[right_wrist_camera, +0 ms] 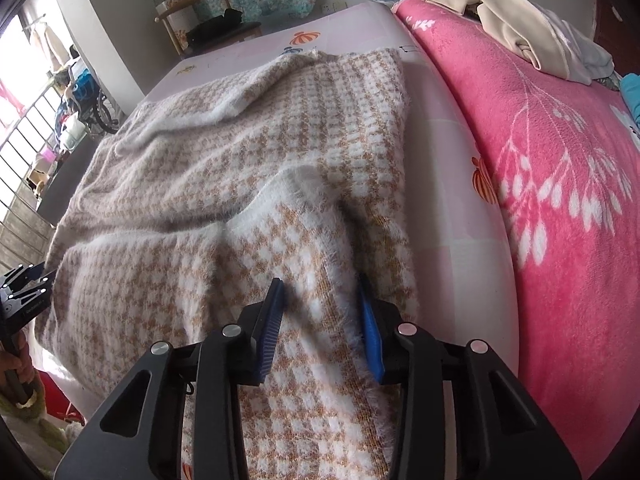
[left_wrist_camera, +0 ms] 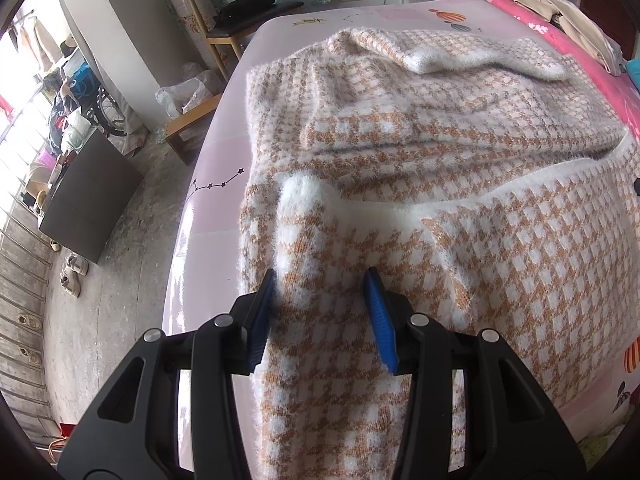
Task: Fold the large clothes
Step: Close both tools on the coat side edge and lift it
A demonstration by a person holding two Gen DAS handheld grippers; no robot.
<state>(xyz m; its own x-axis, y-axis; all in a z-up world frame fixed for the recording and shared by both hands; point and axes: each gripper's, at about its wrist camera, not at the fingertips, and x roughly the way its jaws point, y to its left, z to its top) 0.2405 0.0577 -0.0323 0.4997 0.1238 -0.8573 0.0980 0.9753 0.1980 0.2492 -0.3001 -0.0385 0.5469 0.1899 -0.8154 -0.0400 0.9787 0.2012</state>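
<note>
Nearest, left gripper: blue pads clamped on a raised fold of the fuzzy tan-and-white houndstooth knit garment. Right gripper: likewise pinching a ridge of knit near the right edge, though full pressure cannot be told. Best lifted evenly, both corners level, then carried forward across the pale pink printed bedsheet. Two grippers, one garment. Beyond, one hot-pink floral fleece blanket, one wooden chair.
</note>
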